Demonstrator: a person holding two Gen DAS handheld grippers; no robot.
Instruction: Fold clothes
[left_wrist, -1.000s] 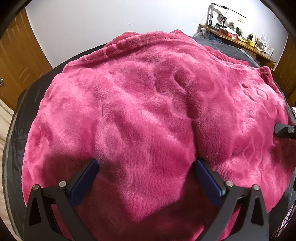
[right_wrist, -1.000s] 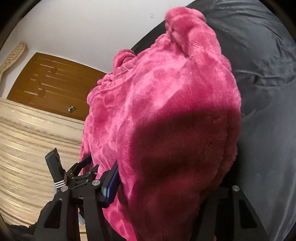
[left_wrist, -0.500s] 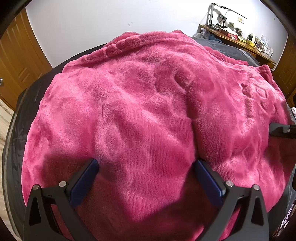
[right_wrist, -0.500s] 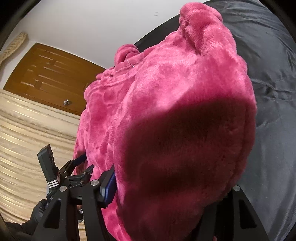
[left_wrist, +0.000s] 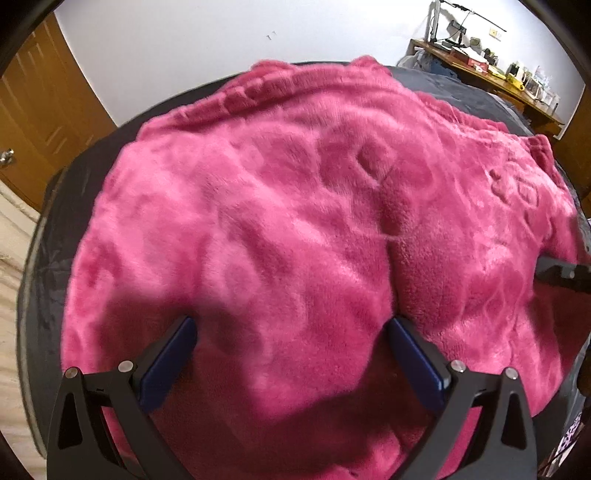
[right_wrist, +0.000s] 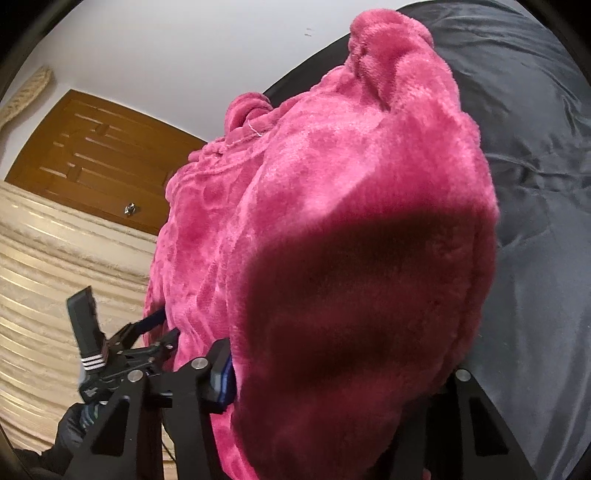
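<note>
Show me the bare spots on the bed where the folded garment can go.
Bare dark sheet lies right of the pink fleece garment, seen from the right wrist. A thin strip of sheet borders its left edge toward the door. The middle is fully covered.

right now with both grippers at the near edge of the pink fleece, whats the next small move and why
Probably close the left gripper on the near hem. Its fingers stand wide apart with the pink fleece bunched between them, not pinched. The right gripper has fleece mounded between its fingers, so both sides could then lift together over the dark sheet.
</note>
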